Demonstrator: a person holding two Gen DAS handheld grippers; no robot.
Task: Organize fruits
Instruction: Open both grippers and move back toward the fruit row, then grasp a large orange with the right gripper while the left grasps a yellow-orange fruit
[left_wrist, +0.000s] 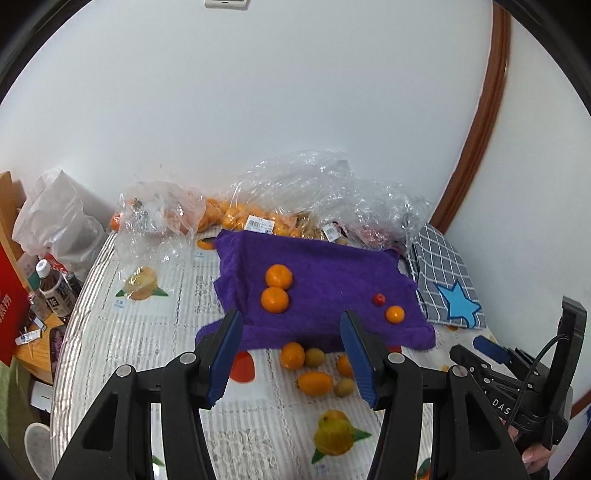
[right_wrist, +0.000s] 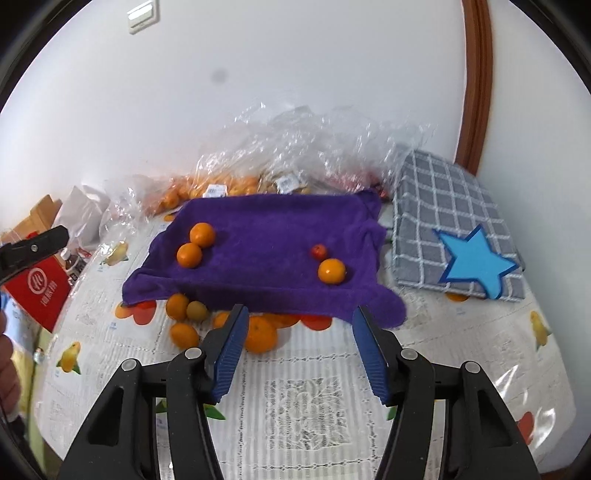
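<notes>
A purple towel (left_wrist: 325, 280) (right_wrist: 266, 236) lies on the table. On it sit two oranges (left_wrist: 277, 288) (right_wrist: 195, 243) at the left, a small red fruit (left_wrist: 378, 299) (right_wrist: 318, 252) and a small orange (left_wrist: 394, 314) (right_wrist: 331, 271) at the right. Several loose orange and green fruits (left_wrist: 314, 369) (right_wrist: 192, 317) lie in front of the towel. My left gripper (left_wrist: 291, 354) is open and empty just above those loose fruits. My right gripper (right_wrist: 297, 350) is open and empty in front of the towel, with an orange (right_wrist: 260, 334) beside its left finger.
Clear plastic bags of oranges (left_wrist: 258, 206) (right_wrist: 229, 184) sit against the wall behind the towel. A grey checked cloth with a blue star (left_wrist: 447, 280) (right_wrist: 458, 229) lies at the right. Bottles (left_wrist: 55, 288) and a red box (right_wrist: 40, 291) stand off the table's left edge.
</notes>
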